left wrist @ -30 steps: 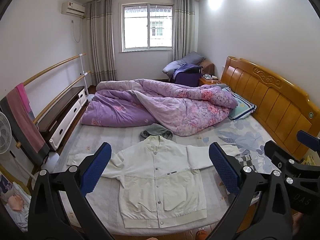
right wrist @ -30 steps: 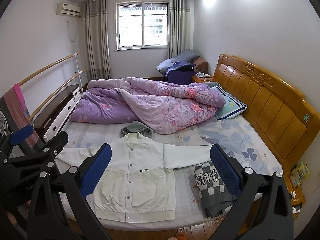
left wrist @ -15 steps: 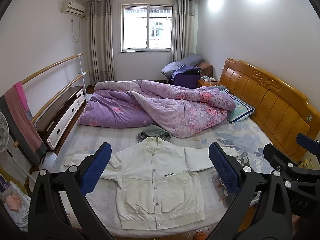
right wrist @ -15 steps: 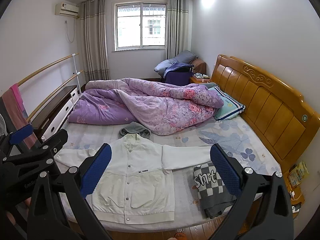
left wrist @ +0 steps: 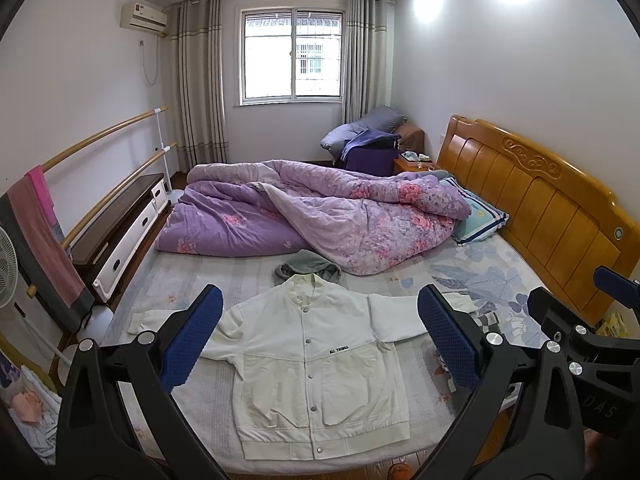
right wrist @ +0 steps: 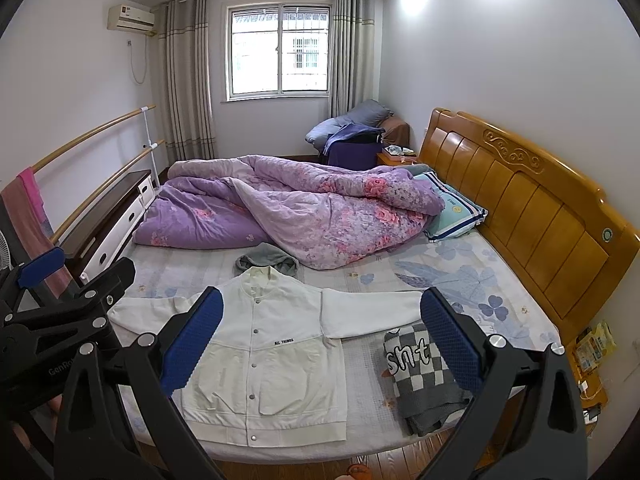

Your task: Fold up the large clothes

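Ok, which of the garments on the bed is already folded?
The grey-and-white checkered one, by the bed's near edge toward the headboard. The white jacket lies spread flat with sleeves out, and the grey hooded piece above its collar is just bunched up.

One white jacket (right wrist: pixel 268 344) lies spread on the one bed (right wrist: pixel 460 280), with five snap buttons visible down its front. One folded checkered knit (right wrist: pixel 420 372) sits beside it, and one grey hooded garment (right wrist: pixel 266 262) lies at its collar. There is one purple quilt (right wrist: pixel 288 208) and one striped pillow (right wrist: pixel 456 210). Two grippers show: the left gripper (left wrist: pixel 320 340) and the right gripper (right wrist: pixel 320 340), each with two blue pads
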